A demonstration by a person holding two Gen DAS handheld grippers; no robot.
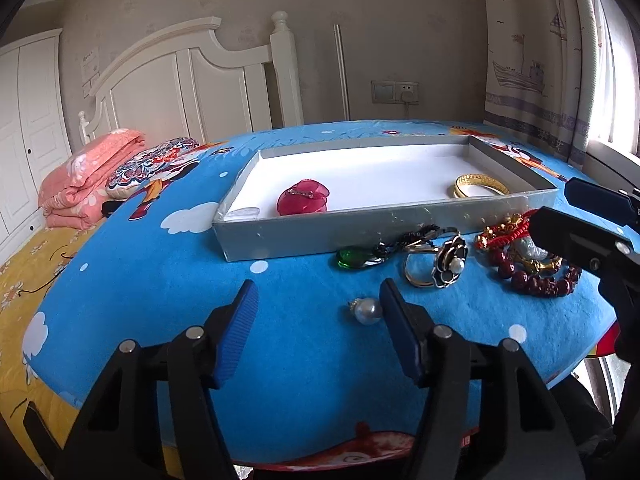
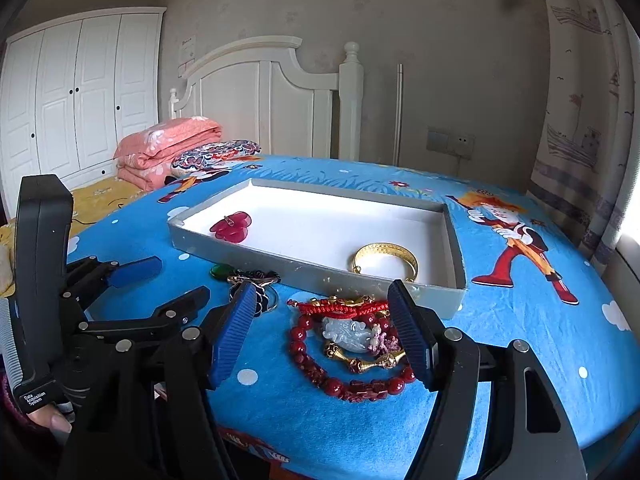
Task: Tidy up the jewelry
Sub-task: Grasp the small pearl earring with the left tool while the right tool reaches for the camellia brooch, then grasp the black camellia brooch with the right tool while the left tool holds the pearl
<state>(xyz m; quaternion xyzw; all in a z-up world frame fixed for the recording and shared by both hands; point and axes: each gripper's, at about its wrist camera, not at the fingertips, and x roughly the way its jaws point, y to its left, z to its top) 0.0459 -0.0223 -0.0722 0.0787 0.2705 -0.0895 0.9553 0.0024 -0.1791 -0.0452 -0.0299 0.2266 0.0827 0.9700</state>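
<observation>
A grey tray [image 1: 320,236] with a white floor holds a pink flower brooch [image 1: 302,197] and a gold bangle [image 1: 480,186]. On the blue cloth in front lie a pearl earring [image 1: 367,311], a green pendant [image 1: 352,258], a black flower ring [image 1: 450,262] and a red bead bracelet [image 1: 536,278]. My left gripper [image 1: 318,304] is open, just left of the pearl. My right gripper [image 2: 322,308] is open over the red bead bracelet [image 2: 320,368], a jade pendant [image 2: 352,334] and a red cord bracelet [image 2: 344,307]. The tray [image 2: 280,258] also shows in the right wrist view.
The blue cartoon cloth [image 1: 160,280] covers a raised surface on a bed. A folded pink quilt [image 1: 88,176] and a patterned pillow [image 1: 152,162] lie at the far left. A white headboard [image 1: 192,80] and curtains [image 1: 560,60] stand behind.
</observation>
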